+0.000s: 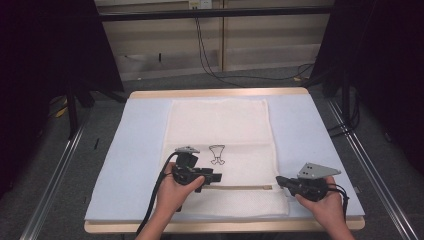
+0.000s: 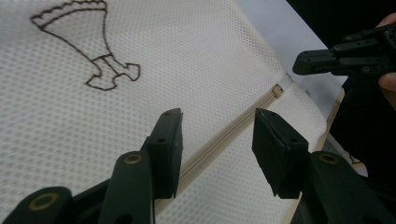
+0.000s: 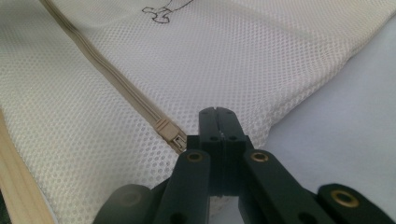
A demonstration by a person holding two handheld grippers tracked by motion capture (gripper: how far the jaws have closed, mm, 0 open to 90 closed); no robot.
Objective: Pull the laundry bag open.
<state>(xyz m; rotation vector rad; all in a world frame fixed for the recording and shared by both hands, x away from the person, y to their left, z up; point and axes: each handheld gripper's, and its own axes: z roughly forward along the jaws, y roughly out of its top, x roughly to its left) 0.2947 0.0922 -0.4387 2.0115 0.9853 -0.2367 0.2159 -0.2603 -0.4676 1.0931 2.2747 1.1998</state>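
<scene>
Left gripper (image 2: 217,140) gapes over the zipper (image 2: 219,135); right gripper (image 3: 218,122), pressed together, hides its pull (unclear if pinched).

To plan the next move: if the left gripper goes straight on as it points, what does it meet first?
Probably the beige zipper of the white mesh bag; the open left gripper straddles it.

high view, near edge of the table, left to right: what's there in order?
left gripper over the mesh bag → beige zipper → right gripper, shut at the bag's right end → bare blue mat
</scene>
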